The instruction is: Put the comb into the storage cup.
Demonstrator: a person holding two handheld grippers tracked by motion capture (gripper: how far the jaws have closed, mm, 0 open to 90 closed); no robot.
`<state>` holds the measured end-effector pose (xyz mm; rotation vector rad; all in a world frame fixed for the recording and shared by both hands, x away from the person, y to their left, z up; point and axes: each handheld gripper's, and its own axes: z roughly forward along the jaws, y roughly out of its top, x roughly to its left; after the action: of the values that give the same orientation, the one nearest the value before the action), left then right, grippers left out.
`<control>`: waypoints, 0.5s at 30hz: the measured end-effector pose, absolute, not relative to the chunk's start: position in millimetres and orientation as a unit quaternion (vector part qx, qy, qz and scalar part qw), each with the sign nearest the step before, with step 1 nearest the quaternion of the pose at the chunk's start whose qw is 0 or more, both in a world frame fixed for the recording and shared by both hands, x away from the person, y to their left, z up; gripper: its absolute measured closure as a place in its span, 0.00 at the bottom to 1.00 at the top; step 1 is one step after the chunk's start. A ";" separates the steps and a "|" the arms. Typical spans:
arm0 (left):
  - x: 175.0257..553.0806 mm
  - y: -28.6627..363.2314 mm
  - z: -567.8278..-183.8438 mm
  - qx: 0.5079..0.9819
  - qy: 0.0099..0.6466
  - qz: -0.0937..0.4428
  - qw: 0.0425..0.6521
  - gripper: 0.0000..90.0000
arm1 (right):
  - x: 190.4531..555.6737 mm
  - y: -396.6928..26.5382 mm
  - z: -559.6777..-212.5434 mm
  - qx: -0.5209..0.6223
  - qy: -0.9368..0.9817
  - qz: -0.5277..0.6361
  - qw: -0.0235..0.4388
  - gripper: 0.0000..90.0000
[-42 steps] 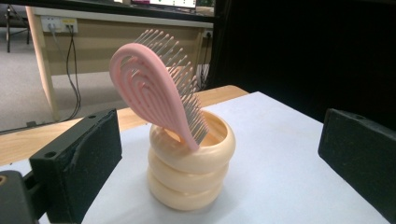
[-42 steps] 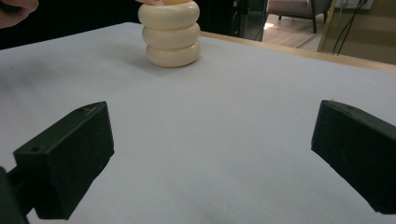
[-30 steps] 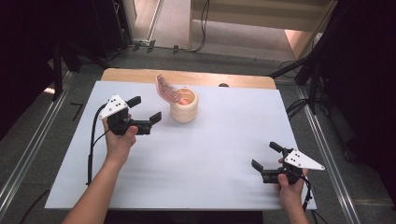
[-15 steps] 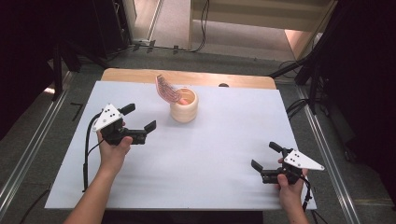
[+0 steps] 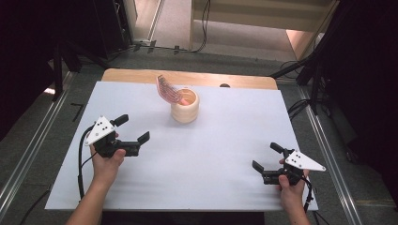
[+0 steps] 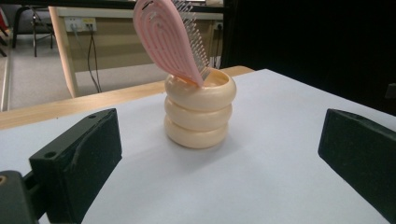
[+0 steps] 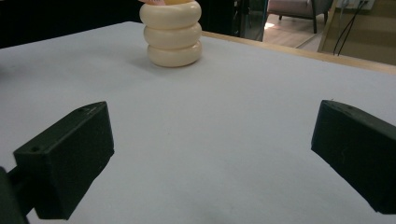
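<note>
A cream ribbed cup [image 5: 185, 109] stands upright on the white table mat [image 5: 220, 140], toward the back middle. A pink hairbrush [image 5: 168, 90] leans out of it to the left, bristle head up. In the left gripper view the cup [image 6: 199, 112] and the brush [image 6: 169, 39] sit straight ahead between the jaws. My left gripper [image 5: 133, 129] hovers open to the cup's lower left, holding nothing. My right gripper [image 5: 266, 156] rests open near the front right corner, far from the cup [image 7: 172, 32].
The mat lies on a wooden table whose bare edge [image 5: 187, 78] shows at the back. Cables [image 5: 84, 154] trail from each gripper. Dark stands and floor rails [image 5: 28, 154] flank the table.
My left gripper has drawn back from the cup, moving left and toward the front edge, still open. The right gripper has stayed put.
</note>
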<state>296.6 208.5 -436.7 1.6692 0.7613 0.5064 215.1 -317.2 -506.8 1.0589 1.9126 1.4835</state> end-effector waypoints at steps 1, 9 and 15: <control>295.3 209.5 -437.8 0.714 0.326 0.218 0.580 0.00 | 214.9 -317.1 -506.8 0.389 0.702 0.544 0.247 0.00; 283.6 222.2 -444.5 0.719 0.323 0.221 0.574 0.00 | 215.1 -317.0 -506.9 0.389 0.701 0.544 0.247 0.00; 275.8 228.5 -451.6 0.722 0.324 0.221 0.570 0.00 | 215.2 -316.1 -506.6 0.386 0.702 0.544 0.249 0.00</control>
<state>275.8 228.5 -451.6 1.6949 0.7608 0.5183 215.2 -316.1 -506.6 1.0505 1.9122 1.4827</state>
